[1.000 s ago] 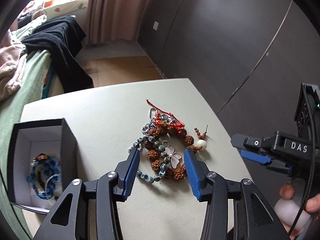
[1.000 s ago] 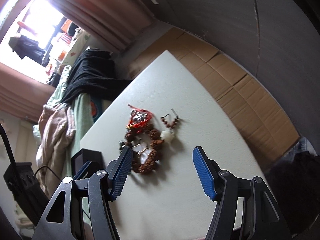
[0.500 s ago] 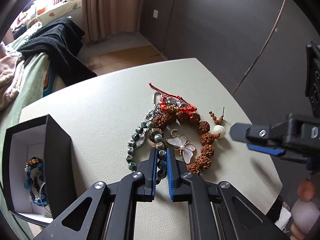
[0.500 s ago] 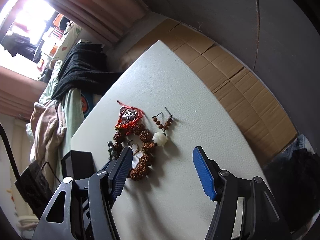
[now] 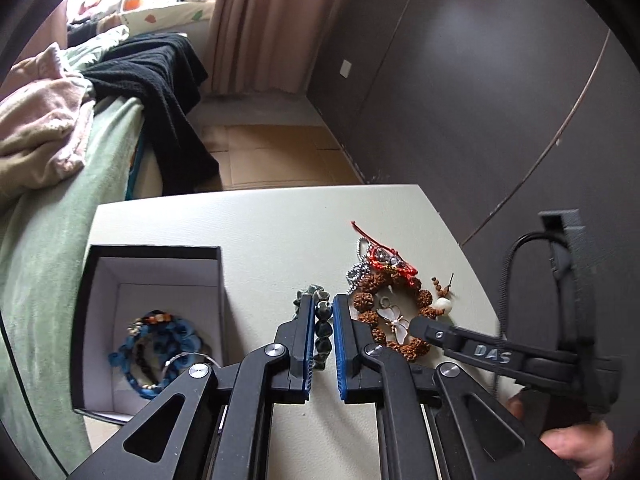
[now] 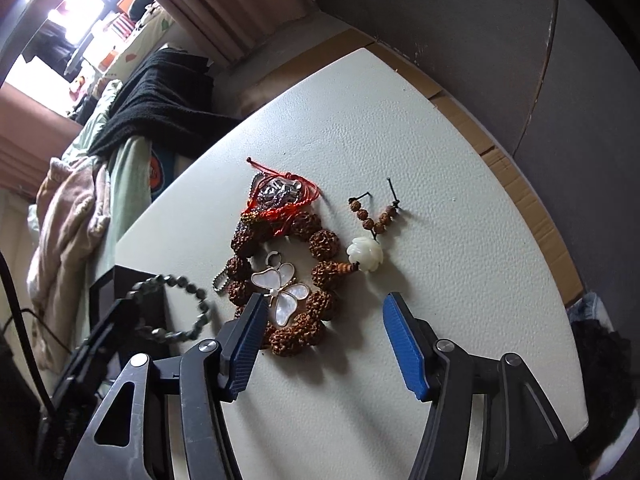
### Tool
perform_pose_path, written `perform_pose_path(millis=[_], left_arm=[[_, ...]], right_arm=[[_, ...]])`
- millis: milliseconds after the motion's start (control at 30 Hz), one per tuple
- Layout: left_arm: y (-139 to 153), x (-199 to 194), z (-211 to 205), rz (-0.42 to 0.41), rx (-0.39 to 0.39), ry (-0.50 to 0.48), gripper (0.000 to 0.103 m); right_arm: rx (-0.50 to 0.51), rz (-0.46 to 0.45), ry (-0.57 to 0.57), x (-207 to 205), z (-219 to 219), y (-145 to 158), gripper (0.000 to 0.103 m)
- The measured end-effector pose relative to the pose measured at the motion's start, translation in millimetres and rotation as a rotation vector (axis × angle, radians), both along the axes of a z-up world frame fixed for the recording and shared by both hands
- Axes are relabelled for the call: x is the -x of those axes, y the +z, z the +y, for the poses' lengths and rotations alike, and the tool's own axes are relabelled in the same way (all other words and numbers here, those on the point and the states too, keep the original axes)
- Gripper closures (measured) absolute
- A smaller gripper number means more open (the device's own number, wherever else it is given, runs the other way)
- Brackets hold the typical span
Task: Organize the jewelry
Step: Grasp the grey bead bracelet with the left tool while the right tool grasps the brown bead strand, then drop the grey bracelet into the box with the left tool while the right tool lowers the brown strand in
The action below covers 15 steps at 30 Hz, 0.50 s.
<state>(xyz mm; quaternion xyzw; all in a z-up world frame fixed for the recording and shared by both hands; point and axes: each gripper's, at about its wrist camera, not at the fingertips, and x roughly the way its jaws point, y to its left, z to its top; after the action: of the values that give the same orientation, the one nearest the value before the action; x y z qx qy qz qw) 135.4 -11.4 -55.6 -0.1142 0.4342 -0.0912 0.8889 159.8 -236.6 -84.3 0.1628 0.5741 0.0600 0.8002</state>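
A bed (image 5: 52, 208) with a green cover, a pink blanket and a black knitted throw (image 5: 160, 80) fills the left side of the left wrist view, with a pinkish curtain (image 5: 260, 24) and a dark wall (image 5: 460, 80) behind. Beside the bed stands the off-white, leather-grained tabletop (image 5: 260, 232), and brown cardboard covers the floor along its far edge.

On the tabletop near the bed sits an open black box (image 5: 154, 250) with a white lining; blue bead bracelets (image 5: 156, 346) and a thin silver bangle lie on its bottom.

The right gripper (image 6: 324, 344) hangs over the jewelry pile, its blue pads spread and closing slowly, with nothing pressed between them; the left pad is just over the edge of the pile. In the left wrist view one black finger of it bears the raised letters "DAS" (image 5: 492, 356), and part of the hand (image 5: 576, 444) holding it shows at the lower right.

The left gripper (image 5: 323, 336) is pressed together on a dark green bead bracelet (image 6: 176, 308), which loops out from its pads between the box and the pile.

The pile itself is a ring of large brown seed beads (image 6: 320, 276) ending in a white carved flower bead (image 6: 365, 255) and two short strands of small brown beads. Inside the ring lies a mother-of-pearl butterfly pendant (image 6: 282, 290). At the far end a red cord bracelet (image 6: 280, 196) wraps a silver charm, touching the brown beads.
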Motion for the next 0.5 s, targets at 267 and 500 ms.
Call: perform_pose_path(millis=[267, 500], left_arm=[[16, 13, 17, -0.04, 0.039, 0.025, 0.094], [28, 26, 42, -0.07, 0.057, 0.075, 0.094]], right_arm=[[0.173, -0.04, -0.006, 3, 19, -1, 0.052], [0.144, -0.045, 0.025, 12, 18, 2, 0.081]])
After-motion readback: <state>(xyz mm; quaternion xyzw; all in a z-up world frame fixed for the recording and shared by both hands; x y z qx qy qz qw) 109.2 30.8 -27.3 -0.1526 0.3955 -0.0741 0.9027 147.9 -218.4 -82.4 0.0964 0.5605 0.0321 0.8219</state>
